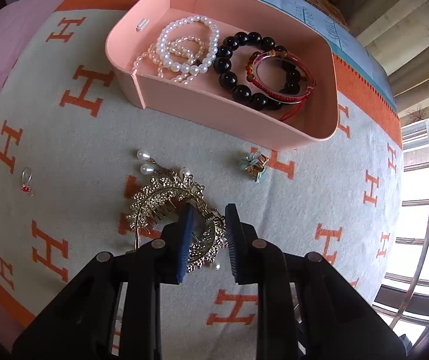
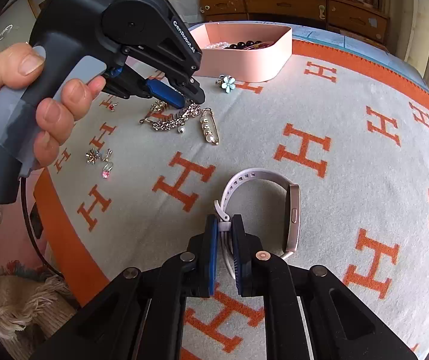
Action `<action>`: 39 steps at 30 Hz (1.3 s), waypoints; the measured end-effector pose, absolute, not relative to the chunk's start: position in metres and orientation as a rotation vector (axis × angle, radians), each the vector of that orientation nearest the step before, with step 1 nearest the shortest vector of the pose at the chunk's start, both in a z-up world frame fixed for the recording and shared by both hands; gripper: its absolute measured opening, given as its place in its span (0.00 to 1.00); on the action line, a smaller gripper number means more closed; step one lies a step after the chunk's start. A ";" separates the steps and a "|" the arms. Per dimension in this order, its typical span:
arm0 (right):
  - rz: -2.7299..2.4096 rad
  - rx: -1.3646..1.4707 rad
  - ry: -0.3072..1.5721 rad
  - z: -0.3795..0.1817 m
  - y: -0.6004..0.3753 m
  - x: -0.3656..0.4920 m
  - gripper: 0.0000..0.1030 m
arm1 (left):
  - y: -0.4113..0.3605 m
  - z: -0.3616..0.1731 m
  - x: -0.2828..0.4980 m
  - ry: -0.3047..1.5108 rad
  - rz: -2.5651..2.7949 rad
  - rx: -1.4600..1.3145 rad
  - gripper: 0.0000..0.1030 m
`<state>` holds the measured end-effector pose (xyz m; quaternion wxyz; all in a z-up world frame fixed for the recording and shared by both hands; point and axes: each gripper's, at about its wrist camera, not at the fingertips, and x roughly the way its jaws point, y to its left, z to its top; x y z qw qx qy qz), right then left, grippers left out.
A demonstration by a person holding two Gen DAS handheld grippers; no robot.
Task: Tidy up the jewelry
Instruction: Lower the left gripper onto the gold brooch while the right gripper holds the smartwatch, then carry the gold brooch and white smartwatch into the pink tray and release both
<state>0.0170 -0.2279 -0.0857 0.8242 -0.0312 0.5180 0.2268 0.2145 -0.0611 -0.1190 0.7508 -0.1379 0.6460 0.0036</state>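
A gold leaf-shaped hair comb (image 1: 166, 201) with pearls lies on the blanket; it also shows in the right wrist view (image 2: 172, 120). My left gripper (image 1: 208, 210) is open, its jaws down on either side of the comb's right part. A pink box (image 1: 274, 126) behind holds a white pearl bracelet (image 1: 184, 45), a black bead bracelet (image 1: 238, 75) and a red bangle (image 1: 280, 78). My right gripper (image 2: 225, 219) is shut on the strap of a pale lilac watch (image 2: 292, 216), low over the blanket.
A blue flower brooch (image 1: 253, 165) lies before the box, a red-stone ring (image 1: 27, 180) at far left. In the right wrist view a pearl safety pin (image 2: 210, 129), small earrings (image 2: 93, 156) and a pink-stone ring (image 2: 106, 172) lie on the orange-H blanket (image 2: 334, 105).
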 end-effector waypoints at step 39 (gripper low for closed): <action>0.416 0.039 0.992 0.020 -0.210 0.048 0.09 | -0.002 0.040 0.166 1.094 -0.210 -0.123 0.06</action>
